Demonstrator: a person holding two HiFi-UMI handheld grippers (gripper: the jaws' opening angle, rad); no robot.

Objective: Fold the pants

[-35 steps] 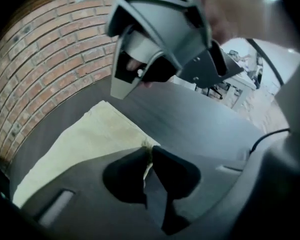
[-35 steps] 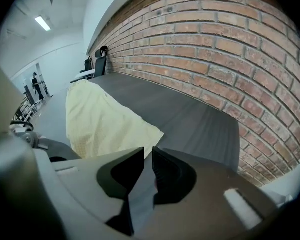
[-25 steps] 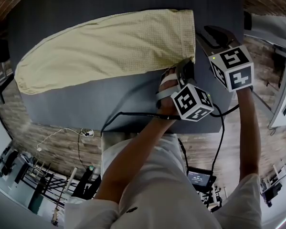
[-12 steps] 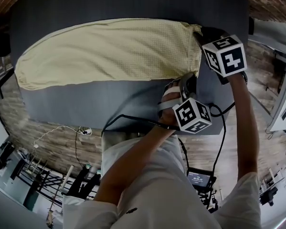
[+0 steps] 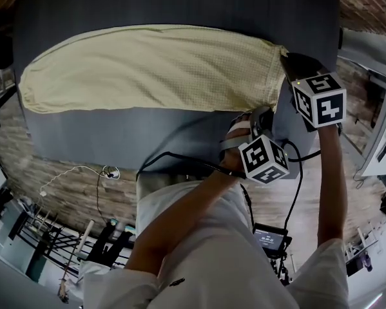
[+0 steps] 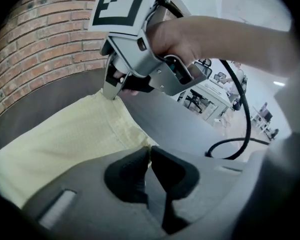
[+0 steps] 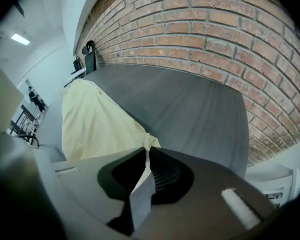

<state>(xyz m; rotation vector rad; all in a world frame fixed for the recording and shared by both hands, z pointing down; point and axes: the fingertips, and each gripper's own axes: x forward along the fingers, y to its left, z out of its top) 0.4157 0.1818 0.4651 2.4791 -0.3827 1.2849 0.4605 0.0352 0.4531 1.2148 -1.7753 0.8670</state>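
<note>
Pale yellow pants lie folded lengthwise on the dark grey table, waist end at the right. My left gripper is shut on the near waist corner; yellow cloth is pinched between its pads. My right gripper has just been closing its jaws and now pinches the far waist corner, with a bunched tip of cloth between its jaws. In the left gripper view the right gripper's tips meet the waistband edge.
A brick wall runs behind the table's far edge. The table's right edge is close to both grippers. A black cable trails over the near edge. A small device with a screen sits below on the wooden floor.
The right gripper has come down onto the far waist corner and shut on it. The left gripper has shifted a little to the right with its corner; the waist end now sits further right.
</note>
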